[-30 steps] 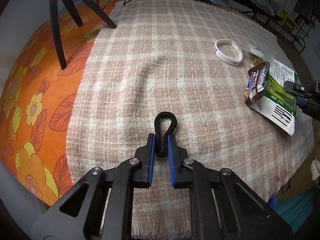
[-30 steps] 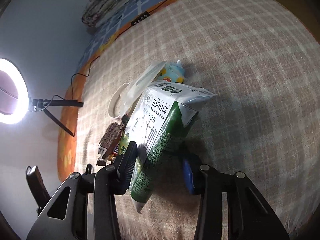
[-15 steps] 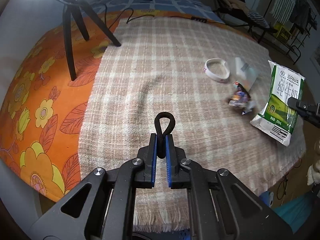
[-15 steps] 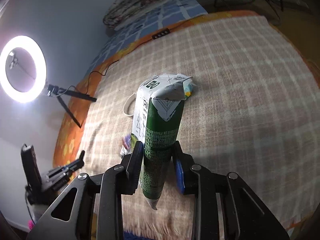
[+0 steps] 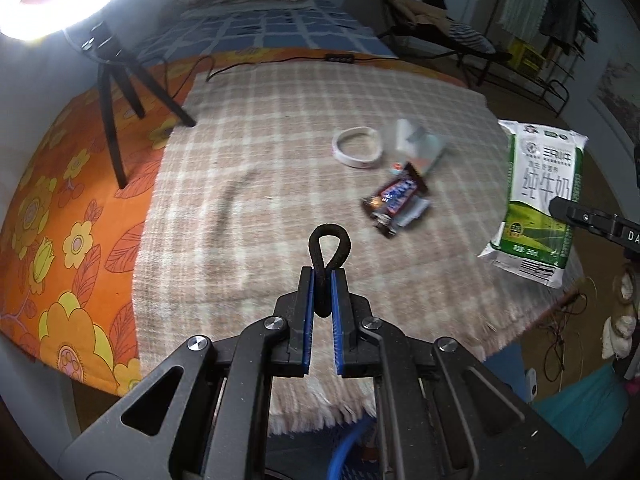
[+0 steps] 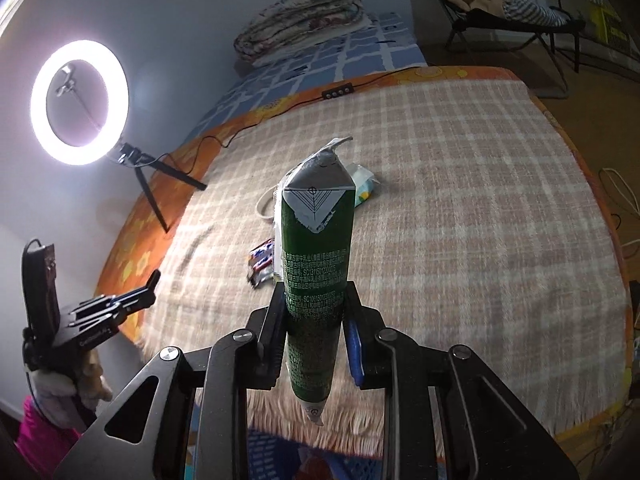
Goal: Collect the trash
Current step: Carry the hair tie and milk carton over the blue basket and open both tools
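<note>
On the far left, a ring light (image 6: 79, 103) on a small black tripod (image 5: 120, 92) stood on the orange flowered sheet (image 5: 60, 184) of the bed, its cable (image 5: 248, 65) running back toward the blue checked cover. A plaid blanket (image 5: 260, 152) lay across the middle of the bed.

The left gripper (image 5: 323, 280) hung above the near edge of the blanket, its jaws pressed together on a black hair tie (image 5: 329, 248), whose loop stood up above the blue pads (image 5: 307, 312).

Further right, on the blanket, lay a white ring of tape (image 5: 358, 147), and just beside it a clear crumpled wrapper (image 5: 420, 146) (its print was too blurred to read). A dark candy wrapper (image 5: 396, 200) lay nearer, close to those two and well apart from the hair tie.

At the right edge of the left view, a green and white milk carton (image 5: 538, 196) hung clear of the bed, above its right border. The right gripper (image 6: 316, 320) had its jaws pinching the carton by its lower half, so that the carton stood nearly upright, with the folded grey end on top and the flattened bottom seam pointing down past the fingers (image 6: 354, 344). In the right view the carton hid part of the tape ring and the candy wrapper behind it.

A folded quilt (image 6: 304, 12) rested at the head of the bed, and a folding chair (image 6: 512, 12) stood on the floor to the right.
</note>
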{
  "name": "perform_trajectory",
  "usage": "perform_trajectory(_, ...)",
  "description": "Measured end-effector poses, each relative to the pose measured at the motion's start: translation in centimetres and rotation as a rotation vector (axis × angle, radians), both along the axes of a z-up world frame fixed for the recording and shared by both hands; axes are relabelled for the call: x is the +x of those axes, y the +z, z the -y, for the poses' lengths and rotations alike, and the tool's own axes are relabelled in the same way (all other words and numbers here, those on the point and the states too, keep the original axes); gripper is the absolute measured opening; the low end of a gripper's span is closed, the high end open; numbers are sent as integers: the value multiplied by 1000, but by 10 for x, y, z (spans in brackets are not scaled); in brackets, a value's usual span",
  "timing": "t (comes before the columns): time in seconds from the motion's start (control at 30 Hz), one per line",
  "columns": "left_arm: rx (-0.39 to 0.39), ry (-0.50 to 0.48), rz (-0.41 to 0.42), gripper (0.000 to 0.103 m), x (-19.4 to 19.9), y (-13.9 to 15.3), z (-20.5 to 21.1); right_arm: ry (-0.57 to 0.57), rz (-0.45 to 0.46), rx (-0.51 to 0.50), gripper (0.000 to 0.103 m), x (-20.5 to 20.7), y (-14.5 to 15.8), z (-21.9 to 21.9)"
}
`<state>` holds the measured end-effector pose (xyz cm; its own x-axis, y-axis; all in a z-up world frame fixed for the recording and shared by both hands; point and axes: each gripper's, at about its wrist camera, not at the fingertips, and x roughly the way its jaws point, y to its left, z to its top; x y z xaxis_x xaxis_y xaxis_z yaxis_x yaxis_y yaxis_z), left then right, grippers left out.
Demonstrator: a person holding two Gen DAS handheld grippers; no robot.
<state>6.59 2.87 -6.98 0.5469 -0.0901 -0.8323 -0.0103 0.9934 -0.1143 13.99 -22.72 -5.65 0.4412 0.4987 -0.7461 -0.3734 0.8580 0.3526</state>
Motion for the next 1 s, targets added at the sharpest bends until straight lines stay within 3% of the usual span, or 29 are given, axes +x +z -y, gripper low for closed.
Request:
perform_trajectory(0.43,3,-104,-15,6,-58,-2,41,122,-42,-11,24,-66,-5,7)
perform_trajectory(1.0,-46,-154,-142,6,-128,-54,70,289,-233,-85,24,-151,-70,-4)
